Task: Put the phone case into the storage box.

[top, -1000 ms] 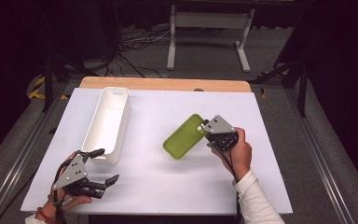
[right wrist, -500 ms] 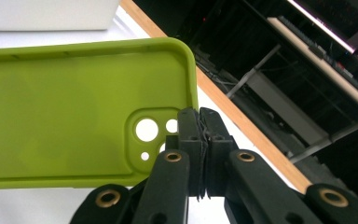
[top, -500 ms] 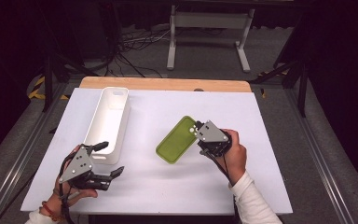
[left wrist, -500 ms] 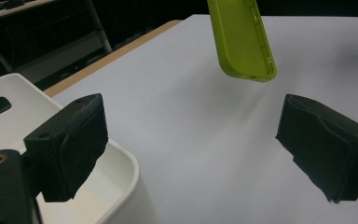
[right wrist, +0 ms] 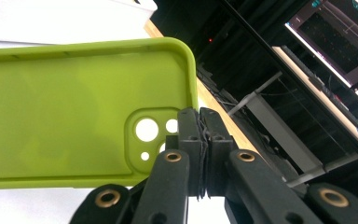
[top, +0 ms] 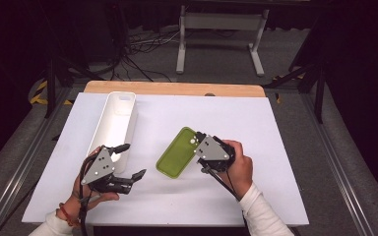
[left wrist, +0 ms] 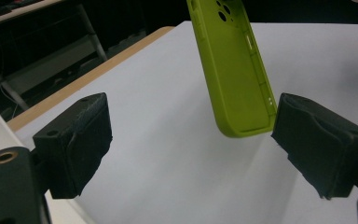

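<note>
A lime-green phone case (top: 177, 152) is held above the white table, hollow side up. My right gripper (top: 199, 143) is shut on its edge beside the camera cut-out (right wrist: 150, 132). In the right gripper view the jaws pinch the case wall (right wrist: 203, 122). My left gripper (top: 130, 161) is at the front left, open, with nothing between its jaws. In the left gripper view the case (left wrist: 233, 65) hangs tilted ahead, near the right pad (left wrist: 318, 140) and well clear of the left pad (left wrist: 77, 140).
A long white tray (top: 114, 123) lies at the left of the white table (top: 275, 162), just behind my left hand. A wooden strip (top: 174, 88) edges the far side. Beyond it stand a metal stand (top: 219, 29) and cables on the floor.
My right gripper has carried the green case left and toward the front. My left gripper has moved right and slightly forward, toward the case, still open.
</note>
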The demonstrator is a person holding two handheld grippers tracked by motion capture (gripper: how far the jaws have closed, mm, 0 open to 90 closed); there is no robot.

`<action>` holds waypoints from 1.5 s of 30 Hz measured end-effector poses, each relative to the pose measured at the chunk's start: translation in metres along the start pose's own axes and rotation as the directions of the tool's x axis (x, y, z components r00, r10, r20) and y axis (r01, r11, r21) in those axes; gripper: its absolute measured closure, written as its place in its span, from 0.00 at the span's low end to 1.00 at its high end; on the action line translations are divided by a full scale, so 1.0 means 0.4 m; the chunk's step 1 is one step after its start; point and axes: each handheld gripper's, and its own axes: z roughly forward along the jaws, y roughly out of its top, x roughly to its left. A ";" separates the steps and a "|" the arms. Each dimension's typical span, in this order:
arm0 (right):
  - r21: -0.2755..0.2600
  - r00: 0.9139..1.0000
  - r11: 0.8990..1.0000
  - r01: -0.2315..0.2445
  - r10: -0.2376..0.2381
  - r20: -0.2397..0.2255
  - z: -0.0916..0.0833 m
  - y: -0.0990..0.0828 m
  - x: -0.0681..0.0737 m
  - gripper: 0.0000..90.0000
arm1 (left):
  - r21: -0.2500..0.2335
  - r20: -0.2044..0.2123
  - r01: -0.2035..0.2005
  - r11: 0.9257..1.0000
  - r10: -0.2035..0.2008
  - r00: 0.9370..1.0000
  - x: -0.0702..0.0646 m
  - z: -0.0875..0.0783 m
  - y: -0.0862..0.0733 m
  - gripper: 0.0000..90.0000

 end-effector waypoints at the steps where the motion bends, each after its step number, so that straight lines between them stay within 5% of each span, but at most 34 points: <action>1: 0.001 1.000 1.000 0.000 0.000 -0.003 -0.001 0.001 0.002 0.99 | 0.005 -0.002 0.001 1.000 -0.001 1.000 -0.002 0.007 0.004 0.14; 12: -0.039 0.998 0.998 0.058 -0.059 -0.007 -0.003 0.024 0.041 0.99 | 0.027 -0.013 -0.013 1.000 0.013 1.000 0.003 0.054 0.026 0.18; 25: -0.093 0.986 0.982 0.164 -0.163 0.018 -0.010 0.047 0.094 0.99 | 0.033 0.016 0.036 0.999 -0.036 0.999 0.016 0.100 0.052 0.23; 28: -0.105 0.980 0.974 0.201 -0.199 0.033 -0.013 0.051 0.113 0.99 | 0.035 0.026 0.048 0.998 -0.049 0.998 0.019 0.110 0.057 0.25; 36: -0.133 0.938 0.929 0.347 -0.339 0.079 -0.017 0.056 0.153 0.99 | 0.058 0.060 0.060 0.997 -0.063 0.996 0.035 0.117 0.068 0.40; 45: -0.129 0.912 0.904 0.408 -0.395 0.110 -0.013 0.054 0.168 0.99 | 0.073 0.097 0.046 0.996 -0.053 0.994 0.033 0.130 0.081 0.51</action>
